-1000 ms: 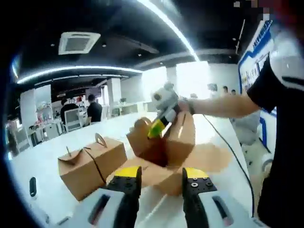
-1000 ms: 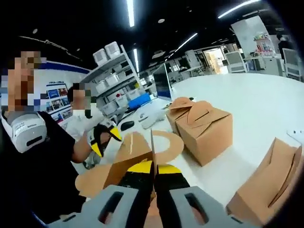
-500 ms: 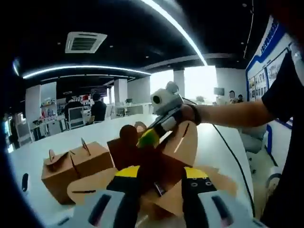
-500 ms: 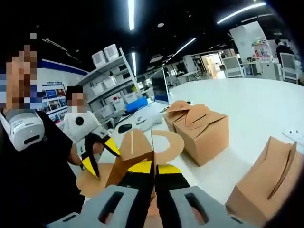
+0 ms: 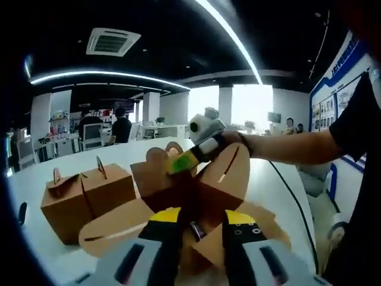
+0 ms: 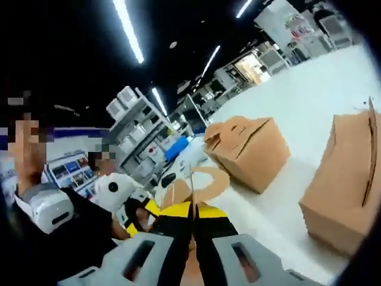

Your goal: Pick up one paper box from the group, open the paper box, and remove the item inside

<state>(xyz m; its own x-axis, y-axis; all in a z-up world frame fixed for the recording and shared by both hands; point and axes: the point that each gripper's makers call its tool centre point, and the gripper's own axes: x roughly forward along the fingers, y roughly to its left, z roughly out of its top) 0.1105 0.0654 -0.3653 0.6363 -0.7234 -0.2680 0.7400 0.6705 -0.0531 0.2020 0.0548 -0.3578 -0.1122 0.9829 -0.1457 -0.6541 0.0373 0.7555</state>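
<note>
The right hand-held gripper is clamped on a flap of the opened brown paper box on the white bench. The left hand-held gripper, jaws parted, straddles the box's near flaps.

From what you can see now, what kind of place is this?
Probably a large open-plan office or lab. A long white table holds brown paper boxes, strip lights and an air-conditioning vent sit in a dark ceiling, and shelves with bins stand behind. People sit at desks far off.
</note>
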